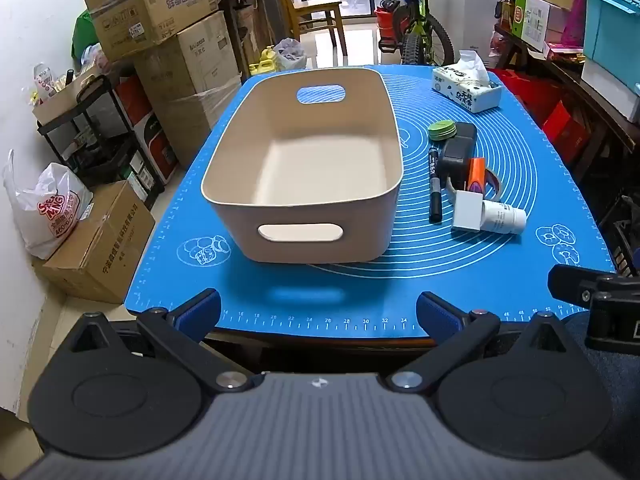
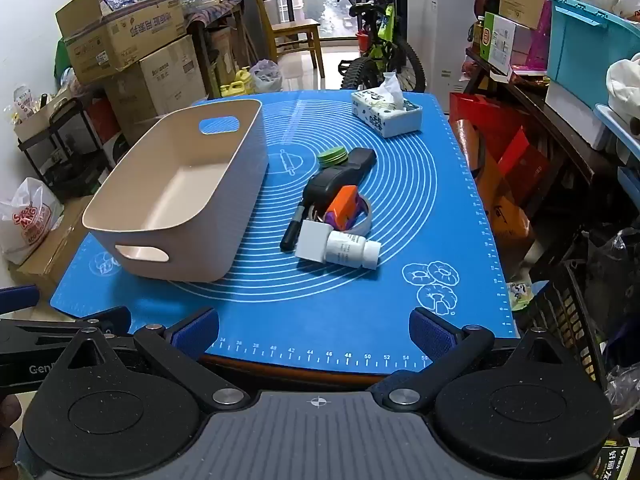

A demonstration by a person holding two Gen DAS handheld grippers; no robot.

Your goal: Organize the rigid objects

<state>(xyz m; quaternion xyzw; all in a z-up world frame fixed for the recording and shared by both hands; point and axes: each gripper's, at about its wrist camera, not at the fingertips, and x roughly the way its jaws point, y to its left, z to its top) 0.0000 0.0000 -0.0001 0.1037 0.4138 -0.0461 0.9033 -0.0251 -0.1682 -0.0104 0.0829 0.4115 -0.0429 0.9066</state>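
Observation:
An empty beige bin (image 1: 304, 200) (image 2: 180, 216) stands on the blue mat (image 1: 520, 184) (image 2: 420, 200). To its right lies a pile: a white bottle (image 1: 506, 218) (image 2: 352, 252), a white box (image 1: 467, 212) (image 2: 314, 242), an orange-purple block (image 1: 476, 174) (image 2: 344, 206), a tape roll (image 2: 366, 218), a black marker (image 1: 434, 184) (image 2: 294, 228), a black device (image 1: 456, 148) (image 2: 340, 172) and a green lid (image 1: 442, 130) (image 2: 332, 156). My left gripper (image 1: 318, 314) is open at the table's near edge, before the bin. My right gripper (image 2: 314, 330) is open at the near edge, before the pile.
A tissue box (image 1: 466, 88) (image 2: 386, 114) sits at the mat's far right. Cardboard boxes (image 1: 160, 40) and a rack stand left of the table, a bicycle (image 1: 416, 28) behind it, shelves and red bags to the right.

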